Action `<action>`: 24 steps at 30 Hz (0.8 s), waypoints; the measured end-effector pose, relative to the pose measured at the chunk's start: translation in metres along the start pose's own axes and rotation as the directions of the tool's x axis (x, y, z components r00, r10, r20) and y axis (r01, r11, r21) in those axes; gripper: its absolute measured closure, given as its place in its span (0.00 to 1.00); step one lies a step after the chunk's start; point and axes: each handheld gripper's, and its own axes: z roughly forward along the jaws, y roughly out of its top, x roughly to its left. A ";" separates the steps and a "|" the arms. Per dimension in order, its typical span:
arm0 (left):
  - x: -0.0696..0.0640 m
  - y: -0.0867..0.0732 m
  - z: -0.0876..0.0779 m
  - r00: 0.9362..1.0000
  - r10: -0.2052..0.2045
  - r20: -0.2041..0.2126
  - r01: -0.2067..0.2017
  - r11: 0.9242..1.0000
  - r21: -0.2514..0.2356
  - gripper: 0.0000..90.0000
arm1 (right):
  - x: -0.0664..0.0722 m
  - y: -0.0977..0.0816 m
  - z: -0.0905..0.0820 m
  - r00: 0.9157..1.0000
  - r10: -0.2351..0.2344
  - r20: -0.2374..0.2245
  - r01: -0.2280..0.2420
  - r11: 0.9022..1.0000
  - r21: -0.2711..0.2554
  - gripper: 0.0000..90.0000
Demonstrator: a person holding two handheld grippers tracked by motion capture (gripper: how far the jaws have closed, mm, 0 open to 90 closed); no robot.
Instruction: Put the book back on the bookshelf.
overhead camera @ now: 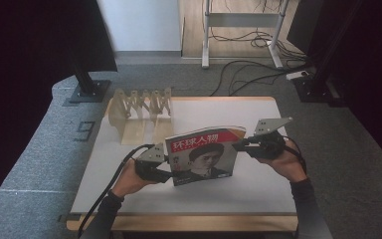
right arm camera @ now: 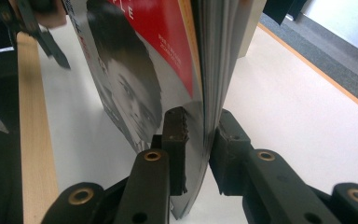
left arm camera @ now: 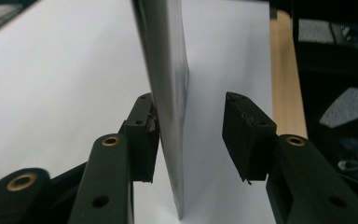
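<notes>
A magazine (overhead camera: 206,154) with a red title band and a portrait on its cover stands upright above the white table, cover toward me. My right gripper (overhead camera: 239,145) is shut on its right edge; in the right gripper view both pads (right arm camera: 176,135) press the magazine (right arm camera: 158,46) and its pages. My left gripper (overhead camera: 170,170) is at the magazine's lower left edge. In the left gripper view its jaws stand apart around the thin edge of the magazine (left arm camera: 168,70). That edge lies against one pad (left arm camera: 144,135), and a clear gap separates it from the other pad.
A wooden folding rack (overhead camera: 139,107) stands at the table's back left. The white table top (overhead camera: 258,184) has a wooden front edge (overhead camera: 179,223). Dark stands (overhead camera: 87,84) and cables (overhead camera: 243,69) are on the floor behind the table.
</notes>
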 end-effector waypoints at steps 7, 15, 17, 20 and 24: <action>0.004 0.033 -0.017 0.999 0.012 -0.033 -0.012 1.000 -0.008 0.62 | 0.001 0.001 0.001 1.000 0.004 0.012 -0.004 1.000 0.001 0.84; 0.009 0.062 -0.021 0.998 0.001 -0.068 -0.002 1.000 -0.014 0.66 | 0.003 0.002 0.001 0.999 -0.002 0.032 0.002 1.000 0.007 0.84; 0.009 0.064 -0.021 0.997 0.002 -0.074 -0.004 1.000 -0.019 0.70 | 0.003 0.002 0.001 0.999 -0.003 0.033 0.003 1.000 0.007 0.84; 0.009 0.070 -0.019 0.996 0.002 -0.089 -0.004 1.000 -0.027 0.82 | 0.004 0.002 0.001 0.999 -0.002 0.044 0.002 1.000 0.007 0.84; 0.010 0.072 -0.020 0.998 -0.016 -0.068 0.013 0.999 -0.043 0.94 | 0.006 0.002 0.001 0.998 -0.002 0.062 0.001 1.000 0.009 0.82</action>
